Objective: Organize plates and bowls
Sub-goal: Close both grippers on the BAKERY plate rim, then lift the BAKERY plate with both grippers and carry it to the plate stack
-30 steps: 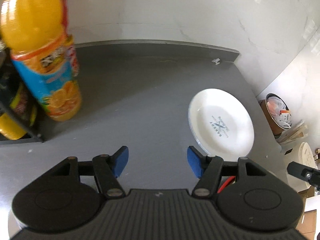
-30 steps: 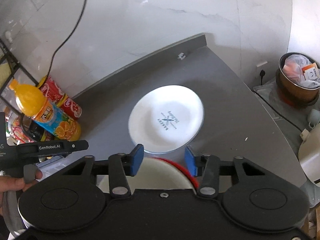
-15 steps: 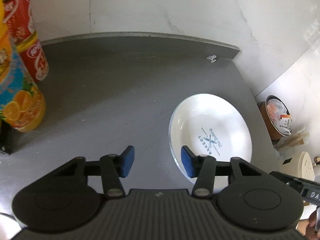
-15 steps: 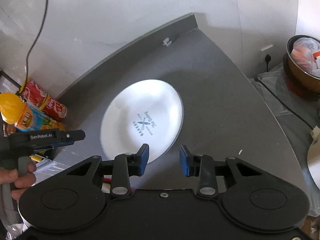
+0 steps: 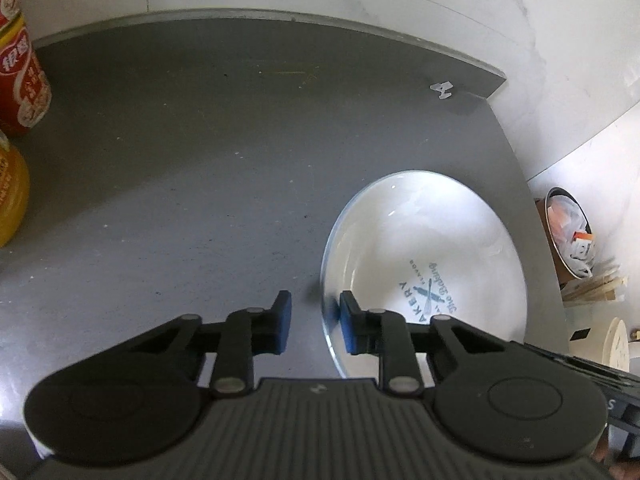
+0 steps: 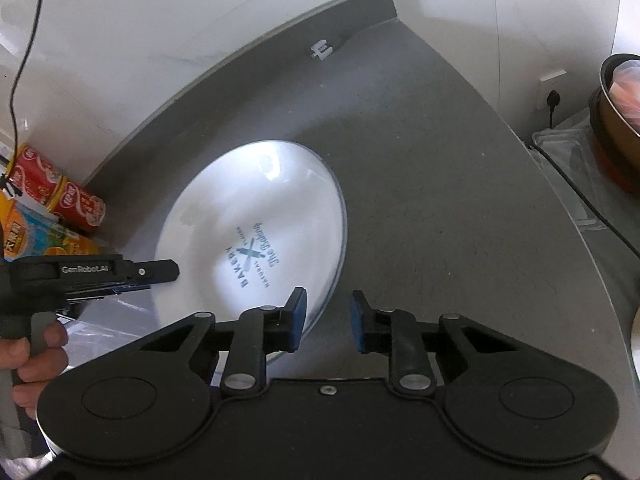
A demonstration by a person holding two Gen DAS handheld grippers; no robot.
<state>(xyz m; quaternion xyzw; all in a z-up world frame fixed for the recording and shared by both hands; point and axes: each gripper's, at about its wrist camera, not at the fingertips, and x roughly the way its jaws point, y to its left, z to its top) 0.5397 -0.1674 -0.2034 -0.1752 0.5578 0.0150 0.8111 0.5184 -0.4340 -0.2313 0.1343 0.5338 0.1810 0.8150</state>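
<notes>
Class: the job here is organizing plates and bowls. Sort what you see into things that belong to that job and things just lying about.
Belong to the job:
white plate
left gripper, open
right gripper, open

Just lying about:
red cans
orange juice bottle
bin of rubbish
black cable

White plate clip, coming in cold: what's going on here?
A person is holding a two-finger tool in each hand over a grey countertop. Both close in on one white plate with a bakery logo: the left tool straddles its left rim, the right tool its near right rim. Both are open, and the plate lies flat on the counter, not yet gripped. A red can and an orange juice bottle stand off to the left.
</notes>
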